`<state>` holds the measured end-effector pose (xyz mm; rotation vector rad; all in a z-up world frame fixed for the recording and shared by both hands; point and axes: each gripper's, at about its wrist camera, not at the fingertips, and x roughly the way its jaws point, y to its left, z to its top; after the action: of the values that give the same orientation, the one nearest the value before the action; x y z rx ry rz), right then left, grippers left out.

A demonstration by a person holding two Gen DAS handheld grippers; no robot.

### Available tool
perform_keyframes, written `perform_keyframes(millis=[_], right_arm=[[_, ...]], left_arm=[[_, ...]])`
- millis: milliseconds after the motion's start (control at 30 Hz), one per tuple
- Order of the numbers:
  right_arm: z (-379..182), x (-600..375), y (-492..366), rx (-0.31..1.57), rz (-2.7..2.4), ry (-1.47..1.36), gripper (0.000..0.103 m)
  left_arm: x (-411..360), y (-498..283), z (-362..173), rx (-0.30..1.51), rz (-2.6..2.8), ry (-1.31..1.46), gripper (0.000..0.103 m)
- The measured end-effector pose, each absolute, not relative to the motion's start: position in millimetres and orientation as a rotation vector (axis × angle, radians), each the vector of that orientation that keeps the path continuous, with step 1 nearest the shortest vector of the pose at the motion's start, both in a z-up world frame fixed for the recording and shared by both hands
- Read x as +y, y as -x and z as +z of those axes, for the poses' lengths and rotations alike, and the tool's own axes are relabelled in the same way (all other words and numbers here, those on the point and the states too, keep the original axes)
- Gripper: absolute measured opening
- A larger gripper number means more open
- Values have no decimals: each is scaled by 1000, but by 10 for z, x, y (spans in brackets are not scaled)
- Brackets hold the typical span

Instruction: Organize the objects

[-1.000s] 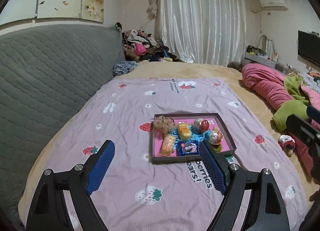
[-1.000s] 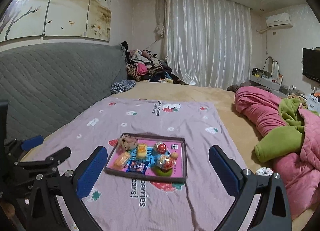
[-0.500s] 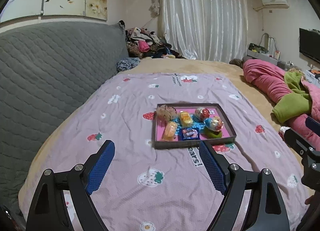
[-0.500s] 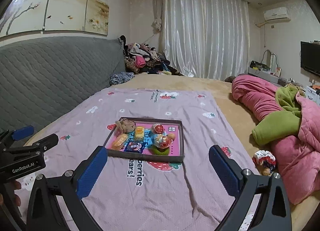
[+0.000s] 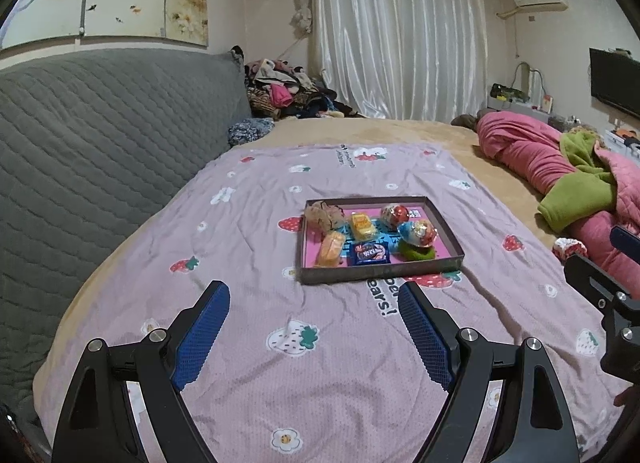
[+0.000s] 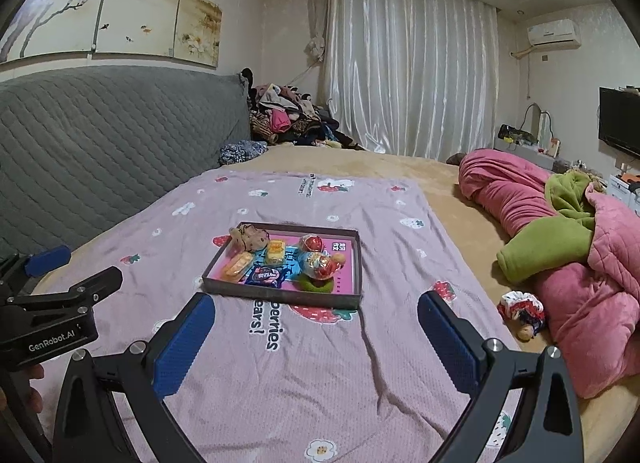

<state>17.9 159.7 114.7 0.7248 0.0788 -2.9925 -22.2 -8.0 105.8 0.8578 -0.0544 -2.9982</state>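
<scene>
Hovering over my strawberry-print blanket (image 5: 320, 363), left gripper (image 5: 314, 295) and right gripper (image 6: 316, 307), fingers apart and empty, face the shallow tray (image 5: 380, 273) of wrapped snacks (image 5: 369, 253).

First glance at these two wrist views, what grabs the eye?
The shallow tray of bright snacks and toys, sitting mid-bed on the pink strawberry-print sheet, ahead of both open grippers, left and right. To the right, a heaped pink-and-green quilt; a small doll lies beside it off the sheet.
</scene>
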Motion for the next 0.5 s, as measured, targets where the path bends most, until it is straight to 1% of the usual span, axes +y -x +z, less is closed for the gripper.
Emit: perform_keyframes(millis=[233, 367, 500], right_arm=[[1089, 1588, -193, 97, -2988, -726, 102], [1022, 1569, -179, 100, -2979, -737, 102], [950, 1567, -149, 107, -2982, -758, 102]], left_arm=[[-54, 200, 959, -89, -2976, -852, 87], [-29, 191, 873, -67, -3020, -872, 87], [25, 216, 766, -118, -3003, -883, 87]])
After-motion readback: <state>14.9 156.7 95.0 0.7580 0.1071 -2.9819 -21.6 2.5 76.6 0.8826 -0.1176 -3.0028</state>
